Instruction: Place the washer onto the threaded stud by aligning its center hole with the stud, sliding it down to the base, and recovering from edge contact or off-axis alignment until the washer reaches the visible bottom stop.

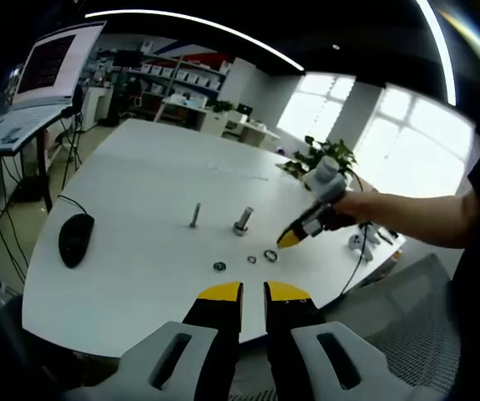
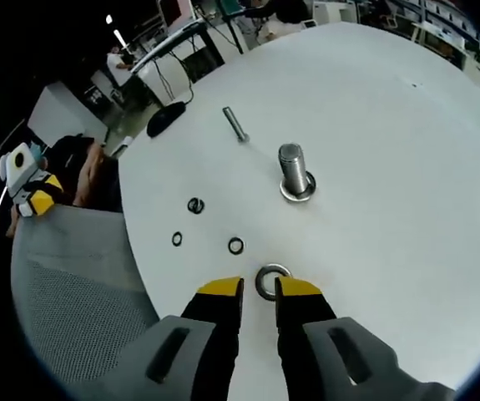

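The left claw (image 1: 253, 291) hung back off the near edge of the white table (image 1: 139, 209), its yellow-tipped jaws narrow with just a slit between them and nothing held. From the left gripper view, going left to right: a monitor (image 1: 52, 63) on a stand had writing on it, but way too blurry to read, then a black mouse (image 1: 74, 238) sat near the table's left edge, then a thin bolt (image 1: 194, 215) stood upright, and beside it the fatter threaded stud (image 1: 243, 220) stood upright too, long axis straight up off the table. A few small rings (image 1: 219, 266) lay in front of it.

The right claw (image 2: 259, 288) was down at the washer (image 2: 271, 281), which lay flat on the table with its hole facing up, well short of the stud (image 2: 294, 171). Its jaws were narrow as well, tips either side of the washer's near rim; couldn't tell if they actually pinched it. In that view the small rings (image 2: 195, 205) were left of the washer and the thin bolt (image 2: 235, 124) lay beyond. No brand or label readable anywhere.
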The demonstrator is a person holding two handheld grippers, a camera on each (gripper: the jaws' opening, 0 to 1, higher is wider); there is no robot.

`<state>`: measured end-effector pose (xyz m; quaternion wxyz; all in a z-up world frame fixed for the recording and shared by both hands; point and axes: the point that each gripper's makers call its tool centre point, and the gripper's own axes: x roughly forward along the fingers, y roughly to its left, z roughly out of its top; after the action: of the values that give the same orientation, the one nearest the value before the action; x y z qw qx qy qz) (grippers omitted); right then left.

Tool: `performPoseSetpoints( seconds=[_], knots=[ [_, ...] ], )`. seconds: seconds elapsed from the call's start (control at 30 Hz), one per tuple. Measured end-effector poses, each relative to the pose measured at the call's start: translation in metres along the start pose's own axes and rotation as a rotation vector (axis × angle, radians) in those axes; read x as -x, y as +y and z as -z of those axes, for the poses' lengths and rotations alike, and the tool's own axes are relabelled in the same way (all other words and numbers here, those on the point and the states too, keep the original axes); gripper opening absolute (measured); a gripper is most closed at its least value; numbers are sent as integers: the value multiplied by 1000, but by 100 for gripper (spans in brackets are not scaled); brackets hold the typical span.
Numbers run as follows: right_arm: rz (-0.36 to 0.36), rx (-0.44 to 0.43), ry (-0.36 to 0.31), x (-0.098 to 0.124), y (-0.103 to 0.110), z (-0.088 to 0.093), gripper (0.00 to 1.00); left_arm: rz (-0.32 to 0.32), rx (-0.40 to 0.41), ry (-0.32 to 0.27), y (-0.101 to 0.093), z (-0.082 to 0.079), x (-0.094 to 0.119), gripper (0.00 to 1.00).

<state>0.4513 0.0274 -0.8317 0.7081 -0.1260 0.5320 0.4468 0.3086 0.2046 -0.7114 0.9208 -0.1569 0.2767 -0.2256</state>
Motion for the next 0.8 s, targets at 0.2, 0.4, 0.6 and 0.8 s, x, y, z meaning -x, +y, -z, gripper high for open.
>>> performPoseSetpoints(
  seconds=[0.2, 0.4, 0.6, 0.8],
  knots=[
    [-7, 13, 18, -7, 5, 3, 17, 2, 0, -2, 0, 0, 0, 8],
    [13, 32, 22, -9, 2, 2, 17, 5, -2, -1, -1, 0, 0, 8],
    [65, 83, 44, -11, -4, 3, 18, 8, -2, -3, -1, -1, -1, 7],
    [99, 115, 64, -15, -12, 9, 19, 10, -1, -5, -2, -1, -1, 7]
  ],
)
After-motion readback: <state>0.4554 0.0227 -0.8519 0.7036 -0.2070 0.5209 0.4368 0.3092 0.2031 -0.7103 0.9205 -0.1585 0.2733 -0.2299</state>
